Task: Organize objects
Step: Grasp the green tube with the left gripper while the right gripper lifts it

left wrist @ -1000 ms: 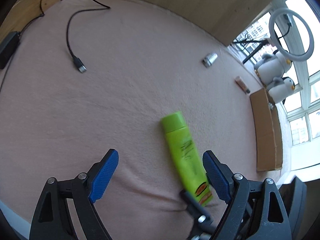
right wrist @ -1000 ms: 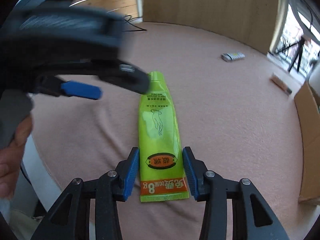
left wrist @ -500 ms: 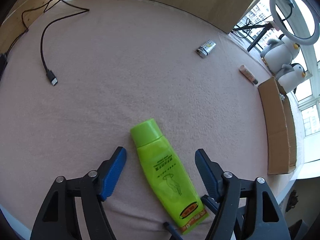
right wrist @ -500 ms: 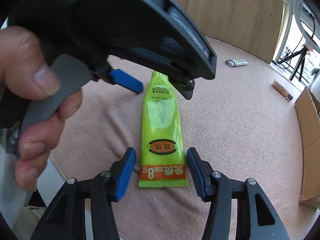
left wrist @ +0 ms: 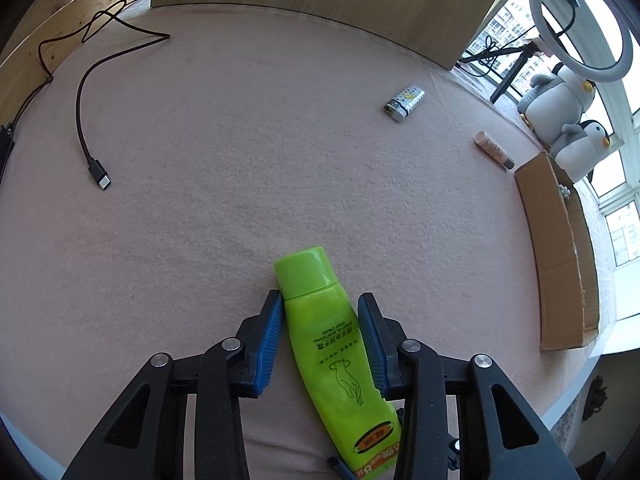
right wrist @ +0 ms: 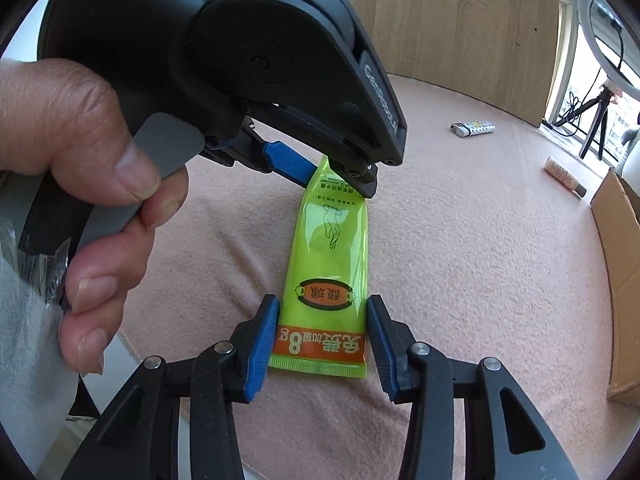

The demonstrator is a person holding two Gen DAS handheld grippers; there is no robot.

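Observation:
A bright green hand-cream tube (left wrist: 332, 340) lies along the pink cloth, cap pointing away. My left gripper (left wrist: 320, 298) straddles it just below the cap, with both blue pads pressed against its sides. In the right wrist view the same tube (right wrist: 332, 248) runs away from me. My right gripper (right wrist: 322, 304) is shut on its flat orange crimped end. The left gripper (right wrist: 338, 180) reaches in from the upper left, and a hand (right wrist: 80, 140) squeezes its trigger.
A spotted lighter (left wrist: 405, 102) and a small beige stick (left wrist: 494, 150) lie far right on the cloth. An open cardboard box (left wrist: 560, 260) sits at the right edge, with penguin plushies (left wrist: 560, 92) behind it. A black USB cable (left wrist: 96, 168) trails at the left.
The left gripper swung over the tube and its fingers narrowed from wide apart onto the tube's sides. The right gripper's fingers drew in slightly against the crimped end.

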